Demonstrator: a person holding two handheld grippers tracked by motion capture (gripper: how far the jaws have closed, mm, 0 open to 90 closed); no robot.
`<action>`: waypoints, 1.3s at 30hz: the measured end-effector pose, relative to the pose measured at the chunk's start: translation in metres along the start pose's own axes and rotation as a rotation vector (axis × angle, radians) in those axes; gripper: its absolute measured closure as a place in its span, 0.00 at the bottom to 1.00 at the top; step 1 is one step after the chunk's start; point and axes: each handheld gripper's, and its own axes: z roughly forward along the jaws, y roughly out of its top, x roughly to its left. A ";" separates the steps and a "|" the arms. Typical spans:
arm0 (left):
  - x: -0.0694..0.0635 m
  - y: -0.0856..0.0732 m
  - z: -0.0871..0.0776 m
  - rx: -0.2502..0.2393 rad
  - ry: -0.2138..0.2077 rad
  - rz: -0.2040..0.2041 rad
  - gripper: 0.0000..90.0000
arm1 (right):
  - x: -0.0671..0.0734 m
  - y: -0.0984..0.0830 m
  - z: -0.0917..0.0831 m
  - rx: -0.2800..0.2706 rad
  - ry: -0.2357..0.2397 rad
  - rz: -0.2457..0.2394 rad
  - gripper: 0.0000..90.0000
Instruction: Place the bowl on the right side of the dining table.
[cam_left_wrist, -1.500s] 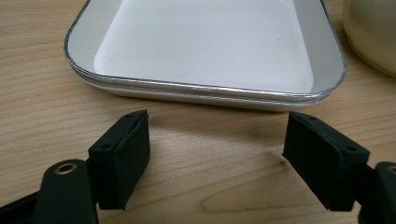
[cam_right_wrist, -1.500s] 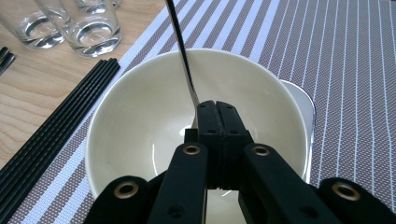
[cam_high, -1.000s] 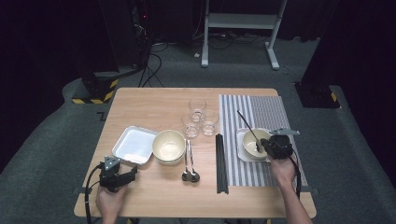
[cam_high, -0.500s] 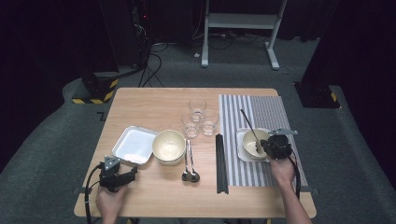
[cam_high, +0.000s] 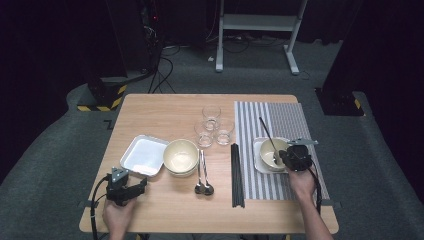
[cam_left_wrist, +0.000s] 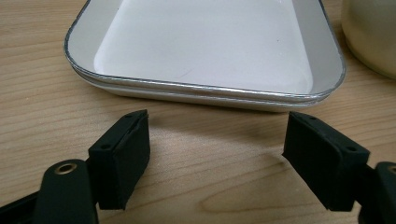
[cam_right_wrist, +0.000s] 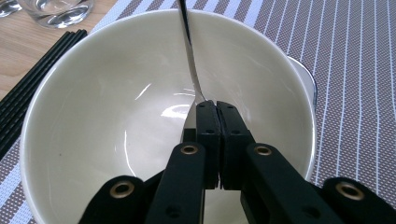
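Observation:
My right gripper (cam_right_wrist: 216, 105) reaches into a cream bowl (cam_right_wrist: 93, 116) and is shut on the neck of a metal spoon (cam_right_wrist: 187, 42), whose handle leans out over the far rim. In the high view this bowl (cam_high: 267, 161) stands on a small square dish on the striped placemat (cam_high: 285, 120), with my right gripper (cam_high: 281, 159) at its right side. My left gripper (cam_left_wrist: 217, 154) rests open on the wood, jaws wide with nothing between them, just in front of a white rectangular tray (cam_left_wrist: 205, 46). From above, the left gripper (cam_high: 141, 186) lies near the table's front left.
Another cream bowl (cam_high: 181, 156) sits beside the white tray (cam_high: 144, 155). Two spoons (cam_high: 202, 175) lie to its right, then black chopsticks (cam_high: 236, 175) along the placemat's left edge. Three glasses (cam_high: 212, 125) stand mid-table.

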 end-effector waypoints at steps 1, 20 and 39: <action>0.000 0.000 0.000 0.000 0.000 0.000 0.26 | 0.000 0.000 0.000 0.002 -0.001 0.003 0.97; 0.000 0.000 0.000 0.000 -0.001 -0.003 0.26 | 0.002 -0.003 -0.003 -0.045 0.024 0.023 0.77; 0.001 0.000 0.000 -0.002 -0.006 -0.005 0.26 | 0.010 -0.004 -0.012 -0.111 0.012 0.007 0.59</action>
